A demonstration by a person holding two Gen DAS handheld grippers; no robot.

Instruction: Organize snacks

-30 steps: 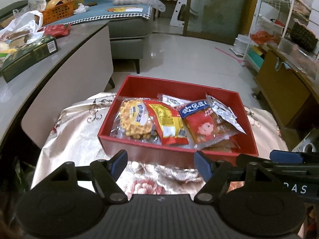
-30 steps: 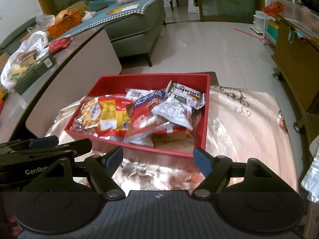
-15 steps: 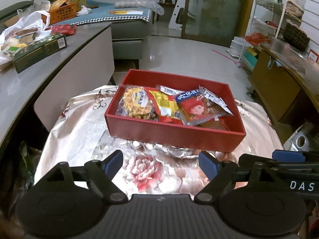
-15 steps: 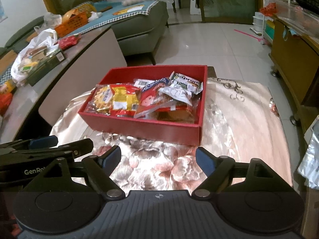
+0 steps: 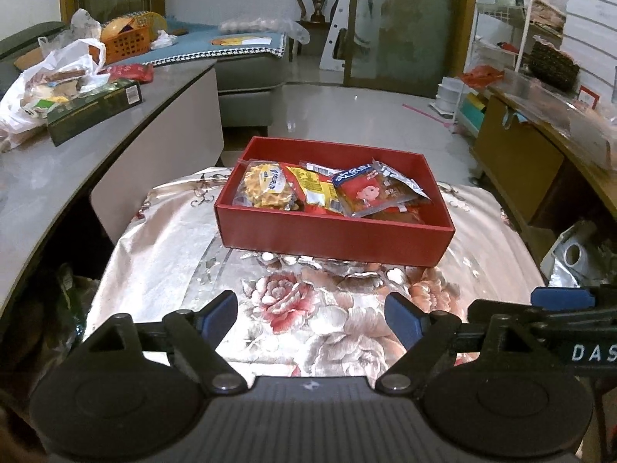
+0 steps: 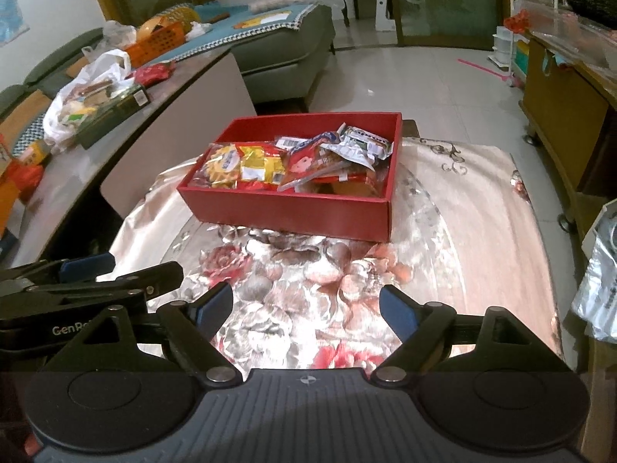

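A red box (image 5: 331, 237) sits on the floral cloth of a small table (image 5: 169, 231); it also shows in the right wrist view (image 6: 293, 212). Several snack packets lie in it: a waffle packet (image 5: 266, 187), a yellow-red packet (image 5: 314, 191), a red packet with a cartoon face (image 5: 366, 193) and a silver packet (image 6: 360, 142). My left gripper (image 5: 310, 316) is open and empty, well short of the box's near wall. My right gripper (image 6: 306, 310) is open and empty beside it, also short of the box.
A grey curved counter (image 5: 58, 177) on the left holds a green box (image 5: 94, 110) and a white bag (image 5: 42, 85). A wooden cabinet (image 5: 516, 162) stands right. A silver foil bag (image 6: 597, 281) hangs at the table's right edge. A sofa (image 6: 285, 46) is behind.
Both grippers have pulled back and up from the red box, which now looks smaller and farther. More floral cloth shows in front. Both stay open and empty.
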